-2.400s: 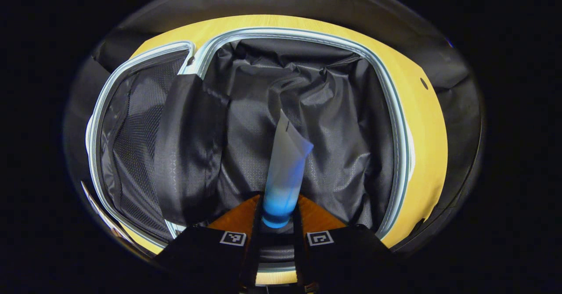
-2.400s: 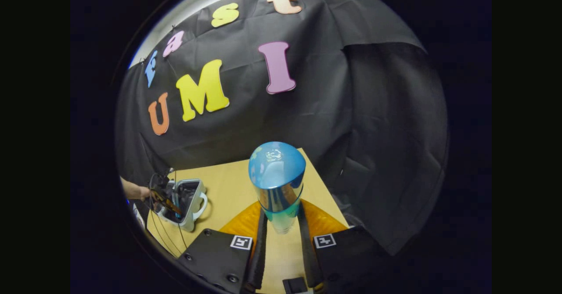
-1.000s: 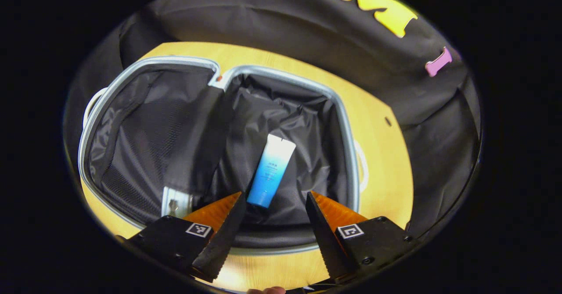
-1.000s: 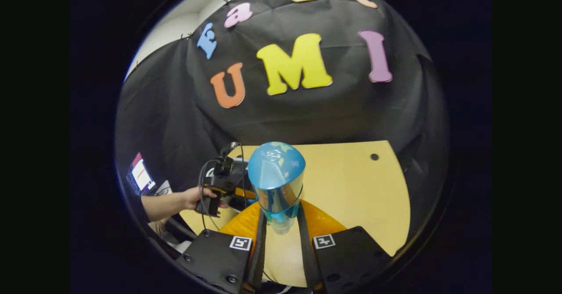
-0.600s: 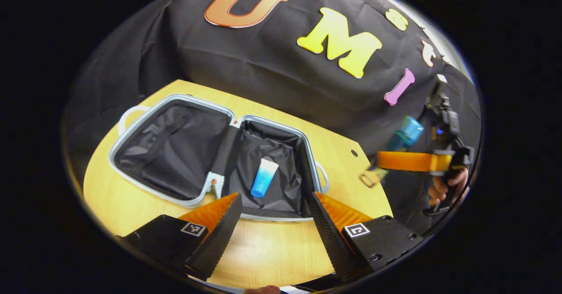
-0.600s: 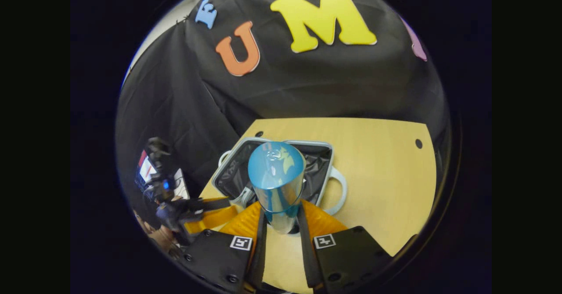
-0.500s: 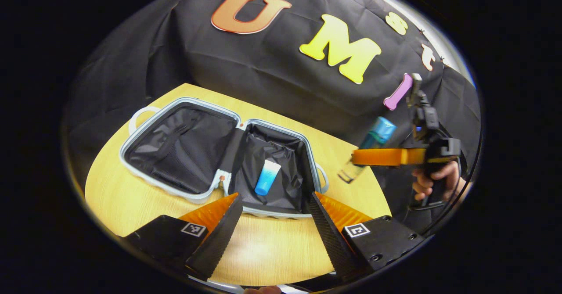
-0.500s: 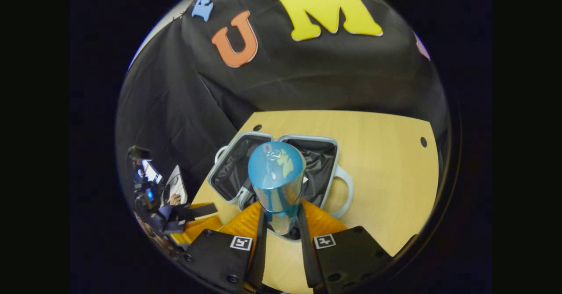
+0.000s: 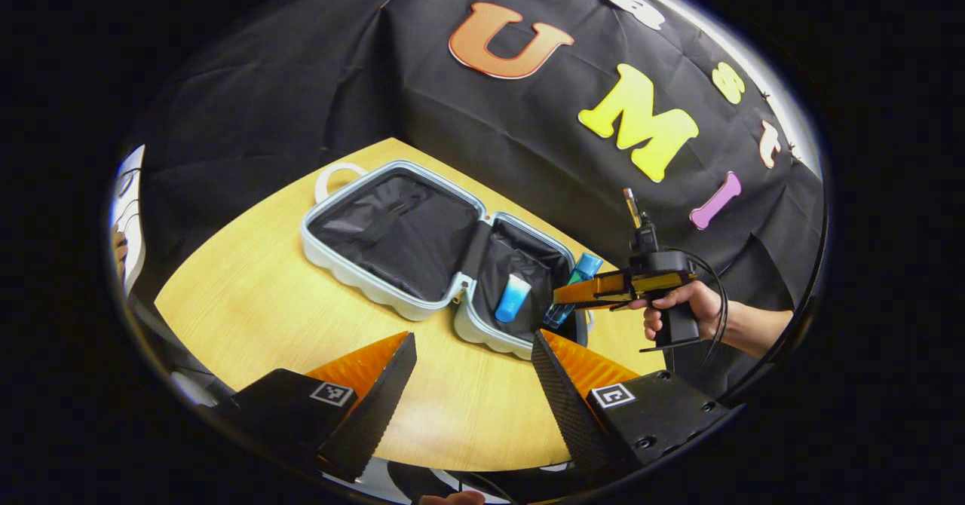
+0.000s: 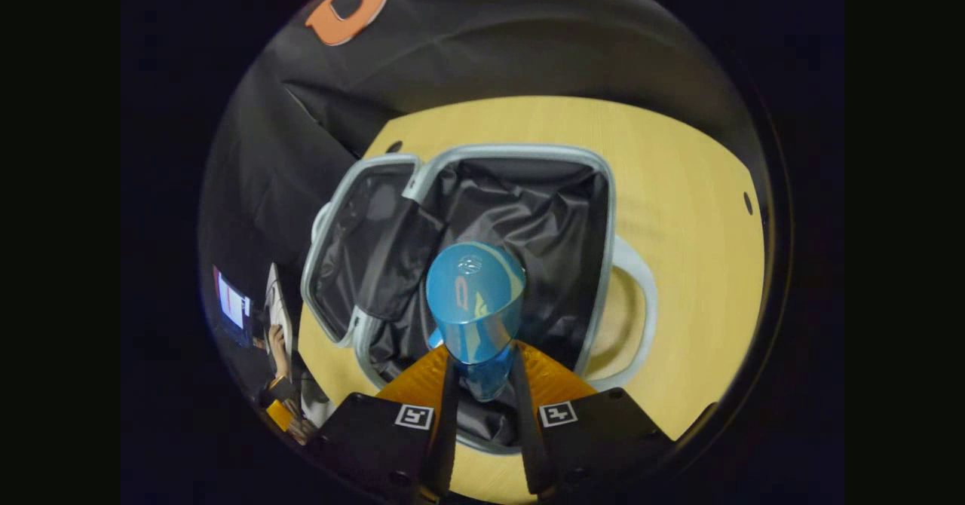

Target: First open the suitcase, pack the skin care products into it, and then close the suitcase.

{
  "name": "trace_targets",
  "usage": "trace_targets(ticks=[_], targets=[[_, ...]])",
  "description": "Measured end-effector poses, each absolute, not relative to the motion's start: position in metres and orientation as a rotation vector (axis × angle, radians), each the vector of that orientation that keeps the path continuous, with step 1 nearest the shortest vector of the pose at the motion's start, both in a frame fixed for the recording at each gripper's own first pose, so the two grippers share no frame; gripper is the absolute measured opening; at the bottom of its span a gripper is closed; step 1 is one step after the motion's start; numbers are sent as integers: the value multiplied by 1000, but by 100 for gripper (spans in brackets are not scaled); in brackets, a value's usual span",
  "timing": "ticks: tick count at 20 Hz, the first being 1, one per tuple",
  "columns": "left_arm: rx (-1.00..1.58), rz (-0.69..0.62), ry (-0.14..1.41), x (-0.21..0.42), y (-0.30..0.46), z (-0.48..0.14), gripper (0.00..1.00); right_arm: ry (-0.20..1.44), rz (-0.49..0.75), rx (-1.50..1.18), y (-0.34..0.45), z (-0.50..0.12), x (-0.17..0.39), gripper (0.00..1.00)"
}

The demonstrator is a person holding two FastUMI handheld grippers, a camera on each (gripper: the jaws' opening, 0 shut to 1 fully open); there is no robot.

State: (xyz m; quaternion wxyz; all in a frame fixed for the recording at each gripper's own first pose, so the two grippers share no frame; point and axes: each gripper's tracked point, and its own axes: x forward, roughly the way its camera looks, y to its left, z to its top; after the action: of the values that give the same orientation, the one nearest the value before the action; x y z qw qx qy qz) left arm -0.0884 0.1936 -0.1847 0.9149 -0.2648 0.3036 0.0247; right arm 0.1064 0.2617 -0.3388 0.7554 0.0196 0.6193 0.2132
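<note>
Holding blue bottle point(image 10: 475, 316) clamped, right gripper point(image 10: 482, 392) hangs over open suitcase point(image 9: 362, 283); tube point(image 9: 513, 298) lies inside; left gripper point(image 9: 473, 384) spread, grasping nothing.

Pale grey-blue suitcase point(image 9: 362, 279) with black lining; blue-and-white tube point(image 9: 513, 298); blue-capped clear bottle point(image 10: 475, 316); light wood worktop point(image 9: 249, 279).

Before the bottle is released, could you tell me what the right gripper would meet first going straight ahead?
Probably the black lining of the open suitcase; the right gripper and its blue bottle point into it.
</note>
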Motion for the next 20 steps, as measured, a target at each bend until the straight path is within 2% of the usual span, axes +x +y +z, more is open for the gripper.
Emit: trace_targets(ticks=[8,9,10,11,14,15,20], targets=[[-576,53,602,-90,201,-176,98,1490,284,83,260,-376,127,31],[-574,51,600,-90,200,-175,99,1497,265,90,261,-380,130,34],[-571,48,597,-89,201,-174,99,1500,246,93,259,-383,132,31],[-565,43,596,-89,200,-172,99,1499,230,91,259,-386,134,34],[-543,31,592,-82,196,-169,99,1499,198,83,258,-393,135,34],[-540,28,592,-80,196,-168,99,1496,185,79,258,-395,137,31],[-542,35,598,-79,198,-167,99,1481,142,69,258,-400,139,39]])
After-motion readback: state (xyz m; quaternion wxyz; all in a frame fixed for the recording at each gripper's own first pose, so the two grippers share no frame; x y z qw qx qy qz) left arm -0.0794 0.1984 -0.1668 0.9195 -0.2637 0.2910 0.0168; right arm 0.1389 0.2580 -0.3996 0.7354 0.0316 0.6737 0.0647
